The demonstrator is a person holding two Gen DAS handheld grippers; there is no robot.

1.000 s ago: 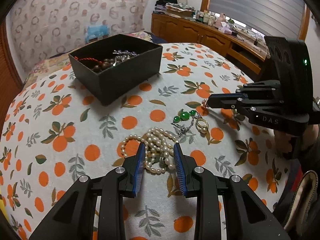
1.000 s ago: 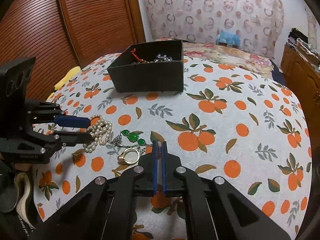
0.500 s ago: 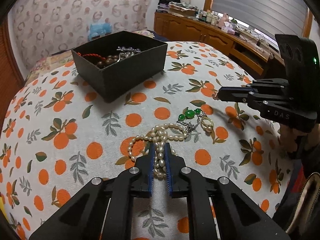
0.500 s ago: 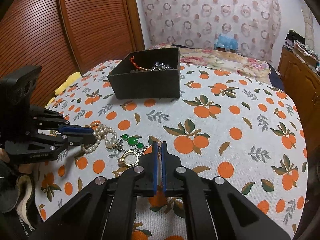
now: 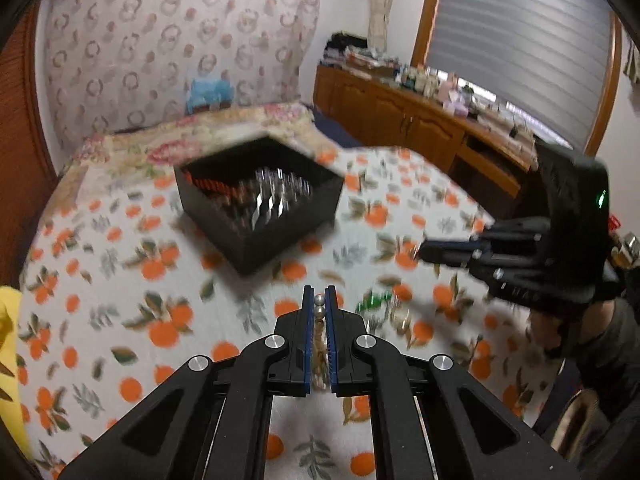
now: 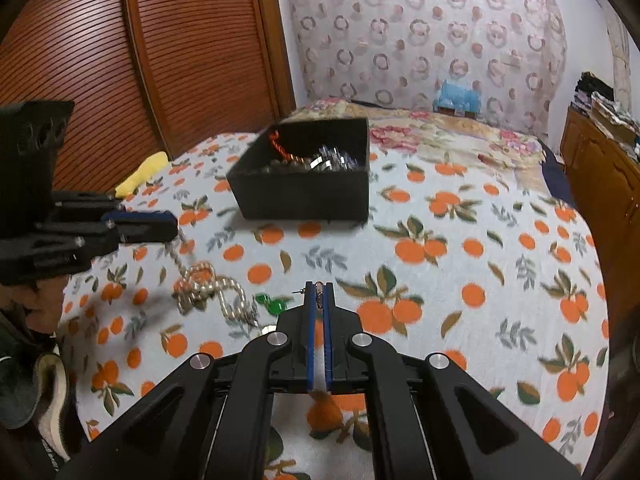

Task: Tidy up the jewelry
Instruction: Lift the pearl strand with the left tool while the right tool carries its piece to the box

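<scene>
left hand-held gripper (image 5: 319, 300) risen, clamped on pearl necklace (image 6: 208, 288) | right hand-held gripper (image 6: 319, 294) clamped on earring (image 6: 318, 291) | black box (image 6: 304, 184) beyond

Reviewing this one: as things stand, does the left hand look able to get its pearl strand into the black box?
Probably yes. The left tongs are shut on the pearl necklace, nothing stands between them and the open-topped black box, and the right tongs sit off to the side.
</scene>
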